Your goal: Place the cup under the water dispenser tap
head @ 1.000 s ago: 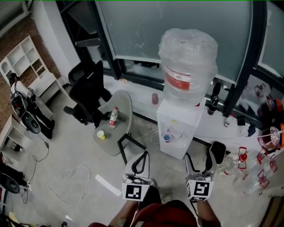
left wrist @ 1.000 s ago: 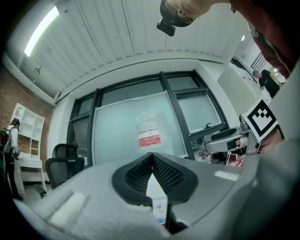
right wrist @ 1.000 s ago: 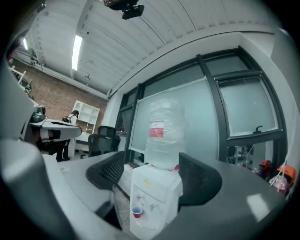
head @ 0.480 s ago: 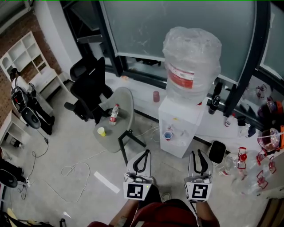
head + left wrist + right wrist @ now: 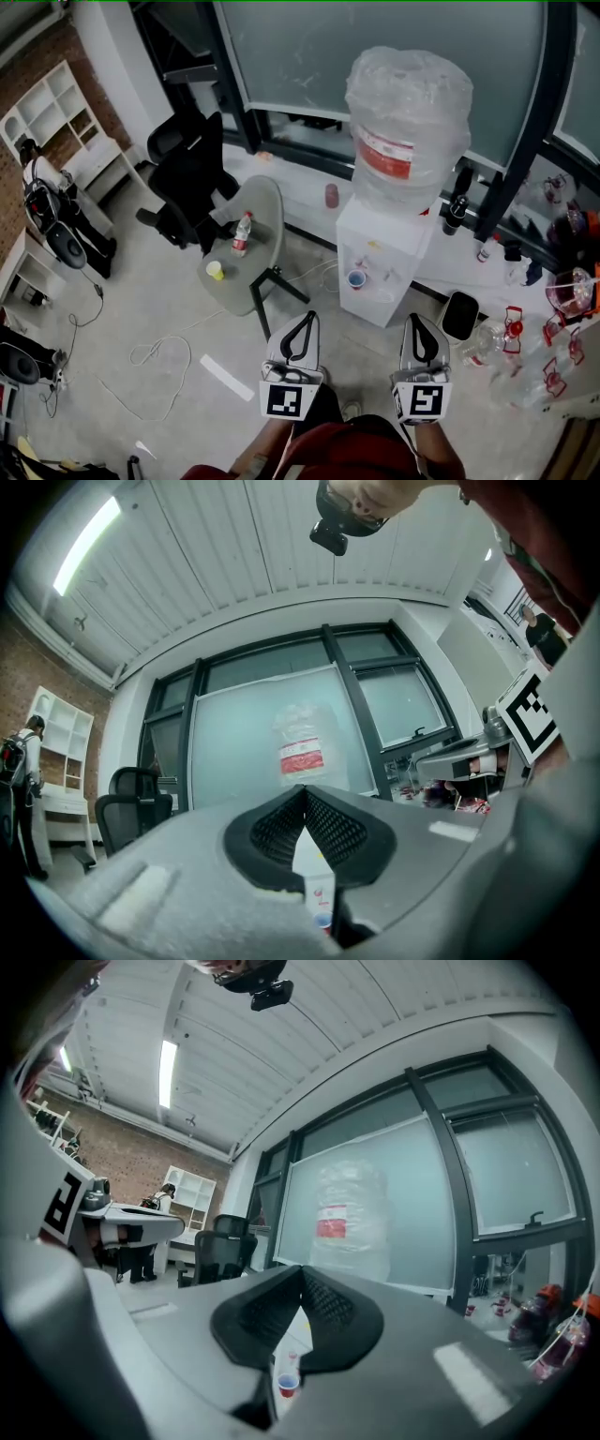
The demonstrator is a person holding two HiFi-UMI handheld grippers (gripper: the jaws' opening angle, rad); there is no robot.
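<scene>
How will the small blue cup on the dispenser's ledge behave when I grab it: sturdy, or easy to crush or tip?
The blue cup looks small and disposable, so it is probably light and thin-walled; a hard squeeze may crumple it. Standing upright on the water dispenser ledge, it could tip from a sideways nudge. Whether it holds water I cannot tell.

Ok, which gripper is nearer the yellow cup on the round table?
Left. The left gripper sits below and right of the yellow cup in the head view; the right gripper is farther right, beyond it.
</scene>
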